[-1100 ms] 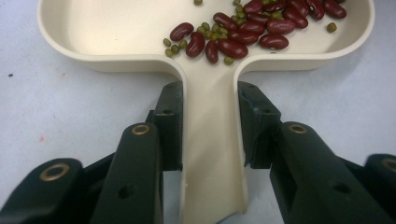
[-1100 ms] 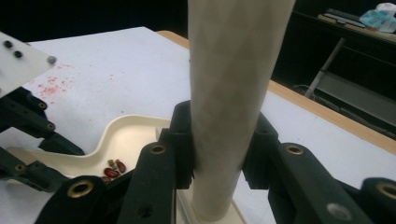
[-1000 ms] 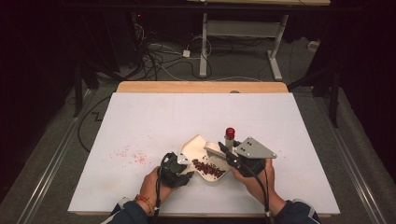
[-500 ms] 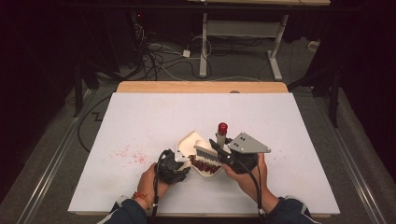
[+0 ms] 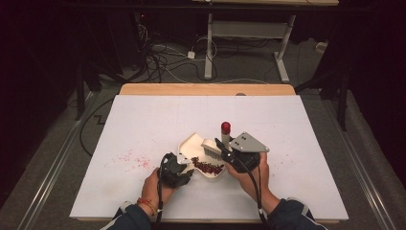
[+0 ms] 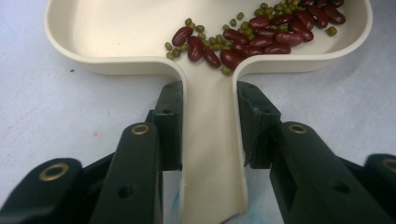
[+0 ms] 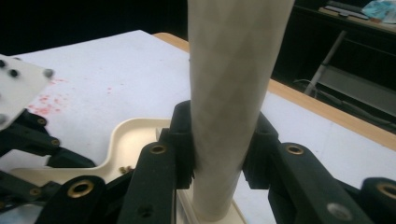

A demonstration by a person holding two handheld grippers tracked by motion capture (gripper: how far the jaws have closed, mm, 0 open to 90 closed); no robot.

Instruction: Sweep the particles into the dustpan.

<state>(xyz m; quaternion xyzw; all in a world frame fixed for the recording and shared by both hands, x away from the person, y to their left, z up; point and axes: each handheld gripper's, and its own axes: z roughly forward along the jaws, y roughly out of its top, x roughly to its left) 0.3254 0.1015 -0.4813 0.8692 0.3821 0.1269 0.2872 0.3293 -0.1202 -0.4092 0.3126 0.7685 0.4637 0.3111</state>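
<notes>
Dustpan (image 5: 194, 152) sitting on table (image 5: 143, 120) near front edge, beans (image 6: 252, 35) lying in it, brush (image 5: 214, 146) resting at its right, scattered bits (image 5: 129, 157) lying left.

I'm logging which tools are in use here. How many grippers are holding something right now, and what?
2. The left gripper clamps the handle of the cream dustpan, which holds beans. The right gripper clamps the grey handle of the brush, red-tipped, over the dustpan.

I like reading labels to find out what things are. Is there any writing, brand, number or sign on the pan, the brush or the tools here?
None can be read: the cream dustpan with its beans, the brush handle, the left gripper and the right gripper all show plain, unmarked surfaces.
</notes>
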